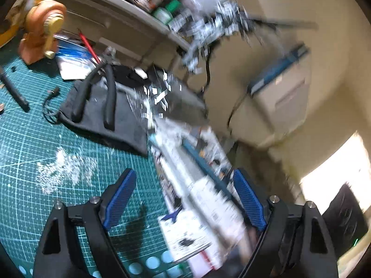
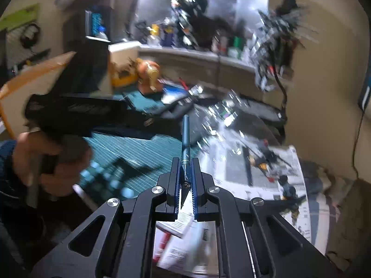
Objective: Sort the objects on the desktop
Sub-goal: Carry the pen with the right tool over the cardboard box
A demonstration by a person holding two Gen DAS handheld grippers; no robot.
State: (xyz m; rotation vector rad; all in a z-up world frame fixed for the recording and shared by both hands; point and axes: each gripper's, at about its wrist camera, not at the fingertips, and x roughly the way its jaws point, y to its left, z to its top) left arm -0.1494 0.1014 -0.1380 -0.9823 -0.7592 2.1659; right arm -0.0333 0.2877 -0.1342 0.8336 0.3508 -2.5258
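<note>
- In the left wrist view, the left tool (image 1: 183,197) hangs with its blue-padded fingers (image 1: 120,199) spread and nothing pressed between them; one finger lies over the green cutting mat (image 1: 27,143), the other over the printed booklets (image 1: 204,192)
- The booklets form a blurred stack along the mat's right edge, running from between the fingers up toward the dark cloth pouch (image 1: 106,113)
- The pouch lies on the mat with two black tube-like handles (image 1: 97,95) resting on it; a small black cable (image 1: 49,106) sits just beside it
- A patch of white shavings (image 1: 62,169) marks the mat below the pouch
- An orange figure (image 1: 41,27) stands at the far left of the tabletop, below a grey shelf (image 1: 120,16) bearing bottles
- In the right wrist view, the right tool (image 2: 186,180) is pressed together on a blue pen-like knife (image 2: 186,139), whose shaft projects straight ahead beyond the fingertips, above the mat (image 2: 129,148)
- A hand (image 2: 48,162) at left grips the handle of the other tool, its black body stretching across the mat
- A printed sheet with robot pictures (image 2: 266,169) lies right of the held knife, near the tabletop's edge
</note>
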